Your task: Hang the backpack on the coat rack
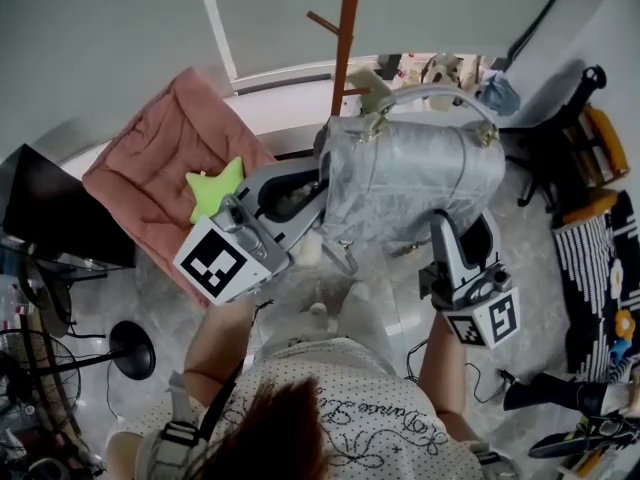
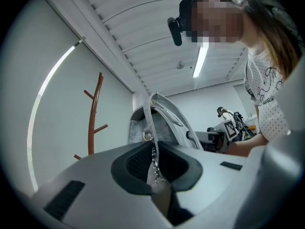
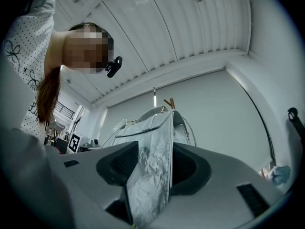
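I hold a silver backpack (image 1: 420, 183) up in the air with both grippers, just in front of the brown wooden coat rack (image 1: 346, 28). My left gripper (image 1: 318, 183) is shut on the backpack's left side. In the left gripper view a strap (image 2: 164, 111) and a small chain run between the jaws of the left gripper (image 2: 155, 163), and the coat rack (image 2: 94, 118) stands to the left. My right gripper (image 1: 447, 226) is shut on the bag's lower right edge. In the right gripper view crinkled silver fabric of the backpack (image 3: 152, 128) fills the right gripper (image 3: 152, 163). The rack's tips (image 3: 169, 102) peek above the bag.
A pink cushion (image 1: 150, 168) with a green star pillow (image 1: 215, 188) lies at the left. A black screen (image 1: 50, 208) and a fan base (image 1: 130, 348) stand further left. A white ledge (image 1: 290, 108) runs behind the rack. A black chair (image 1: 570, 138) stands at the right.
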A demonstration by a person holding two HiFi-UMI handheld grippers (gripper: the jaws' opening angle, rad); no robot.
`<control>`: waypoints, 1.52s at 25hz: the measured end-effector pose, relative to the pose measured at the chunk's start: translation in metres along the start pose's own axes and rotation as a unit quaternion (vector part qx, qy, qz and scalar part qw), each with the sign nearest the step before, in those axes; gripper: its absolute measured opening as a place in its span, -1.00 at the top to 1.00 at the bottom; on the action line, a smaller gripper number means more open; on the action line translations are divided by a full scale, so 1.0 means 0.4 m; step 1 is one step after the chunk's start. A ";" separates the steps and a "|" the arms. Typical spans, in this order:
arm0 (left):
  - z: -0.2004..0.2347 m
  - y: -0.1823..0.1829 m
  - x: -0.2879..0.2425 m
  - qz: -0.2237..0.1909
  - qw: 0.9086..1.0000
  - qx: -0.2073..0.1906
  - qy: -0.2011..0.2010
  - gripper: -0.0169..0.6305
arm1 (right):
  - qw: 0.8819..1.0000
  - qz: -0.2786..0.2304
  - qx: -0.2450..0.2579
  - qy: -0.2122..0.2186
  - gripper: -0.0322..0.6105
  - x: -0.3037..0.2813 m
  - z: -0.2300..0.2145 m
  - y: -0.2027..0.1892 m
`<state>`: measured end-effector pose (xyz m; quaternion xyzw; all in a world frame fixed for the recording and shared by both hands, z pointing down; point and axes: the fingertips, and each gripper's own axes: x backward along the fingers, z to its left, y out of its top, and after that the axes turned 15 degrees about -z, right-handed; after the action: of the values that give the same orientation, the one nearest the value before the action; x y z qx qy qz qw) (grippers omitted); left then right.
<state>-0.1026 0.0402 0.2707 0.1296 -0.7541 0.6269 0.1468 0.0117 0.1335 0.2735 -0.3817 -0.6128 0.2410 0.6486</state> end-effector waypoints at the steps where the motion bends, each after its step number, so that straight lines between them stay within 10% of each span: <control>1: 0.000 -0.003 0.002 0.001 1.000 -0.001 0.002 0.83 | 1.000 -0.001 -0.001 0.002 0.26 0.001 -0.001 -0.003; 23: 0.263 -0.146 -0.342 0.027 0.990 -0.063 0.125 0.84 | 0.990 -0.008 -0.082 0.112 0.26 -0.259 -0.473 -0.126; 38: 0.434 -0.208 -0.412 0.042 0.984 -0.062 0.162 0.84 | 0.986 0.003 -0.106 0.130 0.26 -0.406 -0.599 -0.232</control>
<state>0.0710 -0.1438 0.2534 -0.0147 -0.7624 0.5973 0.2485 0.2104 -0.0961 0.2580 -0.4780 -0.5440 0.1250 0.6782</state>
